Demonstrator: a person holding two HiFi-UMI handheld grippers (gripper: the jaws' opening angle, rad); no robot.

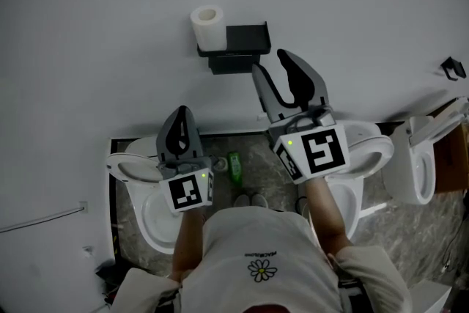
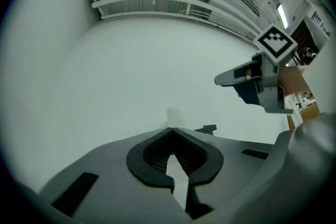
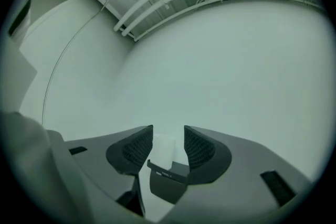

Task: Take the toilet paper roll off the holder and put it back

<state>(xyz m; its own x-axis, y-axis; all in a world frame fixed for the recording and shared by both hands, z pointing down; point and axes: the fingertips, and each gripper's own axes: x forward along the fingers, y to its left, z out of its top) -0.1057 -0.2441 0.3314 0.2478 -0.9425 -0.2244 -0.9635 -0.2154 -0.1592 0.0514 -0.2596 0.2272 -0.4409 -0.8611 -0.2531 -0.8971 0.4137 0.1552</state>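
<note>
My head view looks steeply down the wall [image 1: 110,26]; both gripper views face it from lower down, sharing the toilet paper roll [image 1: 207,27] and holder [image 1: 242,48].

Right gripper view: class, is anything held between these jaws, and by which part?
Nothing is held. The right gripper is open, clear of the toilet paper roll on its holder; the left gripper is shut, empty.
</note>
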